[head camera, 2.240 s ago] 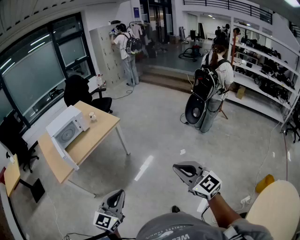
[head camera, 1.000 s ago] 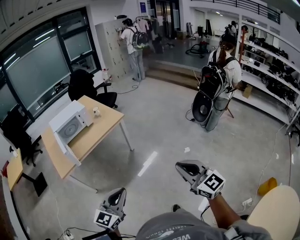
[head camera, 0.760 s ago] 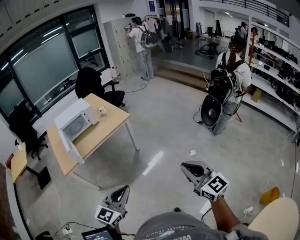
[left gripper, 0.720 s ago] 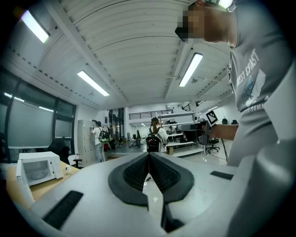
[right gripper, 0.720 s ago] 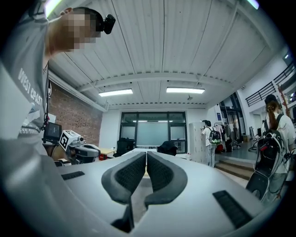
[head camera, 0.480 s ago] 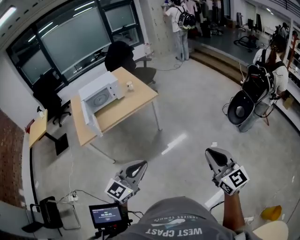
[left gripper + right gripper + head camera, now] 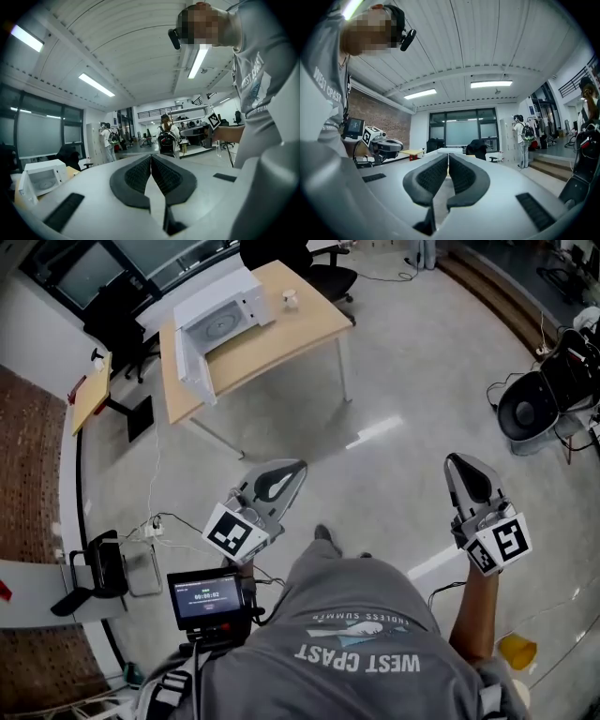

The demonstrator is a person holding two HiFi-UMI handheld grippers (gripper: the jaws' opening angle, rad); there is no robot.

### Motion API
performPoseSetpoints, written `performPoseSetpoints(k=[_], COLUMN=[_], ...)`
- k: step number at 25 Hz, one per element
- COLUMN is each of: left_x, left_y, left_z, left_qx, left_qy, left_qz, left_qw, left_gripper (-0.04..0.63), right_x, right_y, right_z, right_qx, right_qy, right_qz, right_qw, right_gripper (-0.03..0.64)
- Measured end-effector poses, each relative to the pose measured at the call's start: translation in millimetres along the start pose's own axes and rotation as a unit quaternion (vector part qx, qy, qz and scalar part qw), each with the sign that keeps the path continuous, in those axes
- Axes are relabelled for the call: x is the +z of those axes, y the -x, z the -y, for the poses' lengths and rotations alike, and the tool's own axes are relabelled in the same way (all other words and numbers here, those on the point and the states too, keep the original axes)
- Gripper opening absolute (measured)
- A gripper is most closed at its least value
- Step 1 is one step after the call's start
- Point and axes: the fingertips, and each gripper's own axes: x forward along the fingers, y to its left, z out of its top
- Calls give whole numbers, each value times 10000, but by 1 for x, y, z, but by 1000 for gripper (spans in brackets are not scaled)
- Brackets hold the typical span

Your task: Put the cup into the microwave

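Table [image 7: 292, 341] is nearer in the head view than a second ago, but well ahead of both claws. This is approach only, no grasp yet. Left claw [image 7: 295, 468] and right claw [image 7: 457, 462] are closed and empty. Cup [image 7: 290, 300] stands on the table far beyond the left claw, just beside the microwave [image 7: 225, 310]. Its door [image 7: 190, 367] hangs open and the inside looks empty.

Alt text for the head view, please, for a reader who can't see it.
A person seen from above holds the left tongs and right tongs out front, both shut and empty, over a floor. Ahead, a wooden table carries a white microwave with its door open and a small cup beside it.
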Motion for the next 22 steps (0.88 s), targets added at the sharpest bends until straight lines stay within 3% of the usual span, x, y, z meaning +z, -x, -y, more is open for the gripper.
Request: performPoseSetpoints(k=[10, 22], left_x=[-47, -60], left_y=[-43, -91], left_z=[-74, -240], left_qx=[35, -185], left_qy=[238, 248], left_qz=[-95, -6], left_qw=[9997, 9995], left_gripper=[21, 21], right_x=[-46, -40], right_y=[-81, -257], right_z=[34, 74], right_qx=[87, -15], right_qy=[-184, -135], right_qz=[-290, -294], right_qw=[9994, 9995], right_gripper=[20, 20])
